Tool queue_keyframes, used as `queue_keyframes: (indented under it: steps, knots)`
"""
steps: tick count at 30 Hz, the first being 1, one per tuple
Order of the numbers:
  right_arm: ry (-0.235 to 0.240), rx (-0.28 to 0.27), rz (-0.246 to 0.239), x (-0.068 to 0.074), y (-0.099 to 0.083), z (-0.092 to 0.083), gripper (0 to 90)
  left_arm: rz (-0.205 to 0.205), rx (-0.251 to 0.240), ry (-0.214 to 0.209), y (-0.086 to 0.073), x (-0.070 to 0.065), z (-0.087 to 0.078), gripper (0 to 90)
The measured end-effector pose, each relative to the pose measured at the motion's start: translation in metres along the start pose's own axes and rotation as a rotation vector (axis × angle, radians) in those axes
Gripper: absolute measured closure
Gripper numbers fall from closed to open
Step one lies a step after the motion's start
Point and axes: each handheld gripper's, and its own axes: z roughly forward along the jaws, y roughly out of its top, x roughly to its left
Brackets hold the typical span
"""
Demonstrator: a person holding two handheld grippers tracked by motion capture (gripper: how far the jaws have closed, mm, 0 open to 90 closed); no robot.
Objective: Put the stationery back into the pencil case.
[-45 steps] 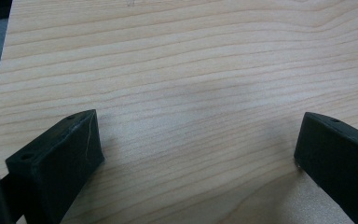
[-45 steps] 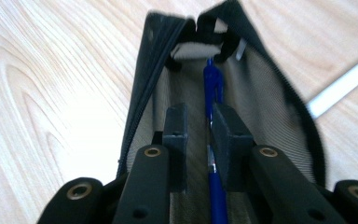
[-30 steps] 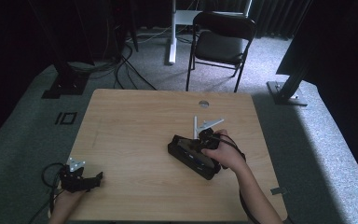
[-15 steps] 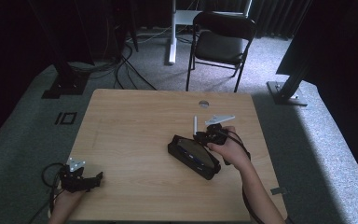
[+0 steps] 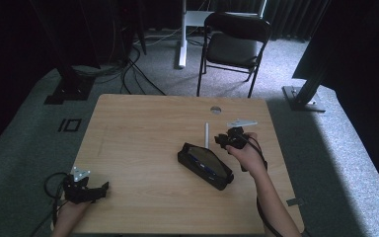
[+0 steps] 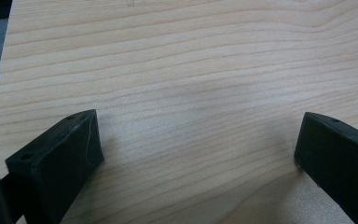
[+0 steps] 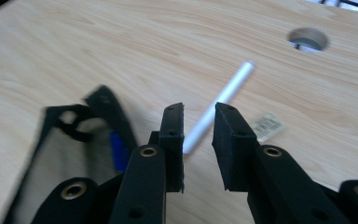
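light wood worktop, person's forearms come in from the near edge. left gripper sits at the near left corner, held low over the wood, grey three-cornered plate on top, cable trailing off the left edge. in the left gripper view its jaws stand wide apart, bare wood grain between them, nothing held.

right gripper is right of centre, toward the right edge, right hand wrapped on it, grey plate on top pointing to the far edge. in the right gripper view the jaws are narrow, a small gap between them, nothing gripped; a white stick lies on the wood just beyond the tips, running away toward the round cable hole in the worktop.

in the high view the white stick lies about mid-worktop, pointing near to far, just left of the right gripper, apart from it. a black mesh pouch lies open just near-side of the stick, angled, something blue inside. in the right gripper view the pouch is left of the jaws, blurred. a small label lies flat right of the stick.

behind the far edge: a black folding chair on grey carpet, cables on the floor.
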Motion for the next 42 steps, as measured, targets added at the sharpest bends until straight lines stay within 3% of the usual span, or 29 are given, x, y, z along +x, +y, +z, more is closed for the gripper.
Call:
queue_keyframes:
  steps: [12,29,42]
  knots:
    - [-0.089,0.016,0.077,-0.019,-0.007,0.021,71.5,0.000,0.000,0.000,0.000,0.000,0.000,0.9]
    - [-0.154,0.049,0.153,-0.038,-0.010,0.051,69.2,0.000,0.000,0.000,0.000,0.000,0.000,0.9]
    - [-0.179,0.075,0.209,-0.047,-0.009,0.067,63.2,0.000,0.000,0.000,0.000,0.000,0.000,0.9]
